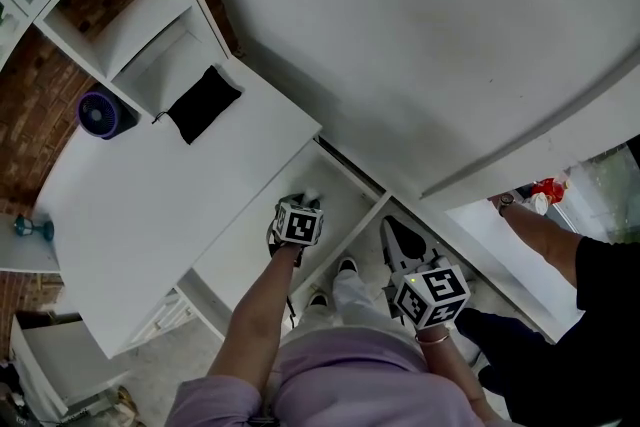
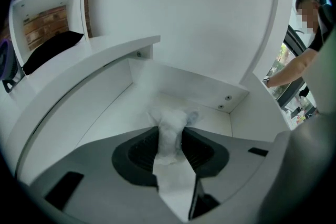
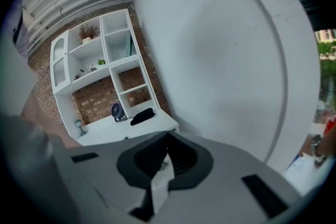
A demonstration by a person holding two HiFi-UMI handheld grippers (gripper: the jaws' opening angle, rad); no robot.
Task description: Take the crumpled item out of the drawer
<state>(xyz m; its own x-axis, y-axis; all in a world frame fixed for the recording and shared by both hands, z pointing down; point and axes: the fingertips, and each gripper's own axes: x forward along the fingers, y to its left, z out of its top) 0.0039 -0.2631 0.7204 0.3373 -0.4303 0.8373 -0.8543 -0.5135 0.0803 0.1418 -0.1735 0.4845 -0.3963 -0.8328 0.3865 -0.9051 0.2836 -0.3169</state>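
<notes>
White desk (image 1: 150, 205), drawer (image 2: 194, 86) open | left gripper (image 2: 170, 137) was closed on the crumpled tissue (image 2: 169, 118) inside the drawer (wad squeezed between both pads, top past the tips) | right gripper (image 3: 167, 152) had its jaws together, empty, well apart from the wad.

Soft, even daylight fills all 3 views and bleaches the white wall (image 1: 420, 35) and table (image 1: 150, 205). The drawer (image 2: 184, 84) holds faint shade. Both gripper views bulge fisheye-style, blacken at the corners, and blur the near jaws.
</notes>
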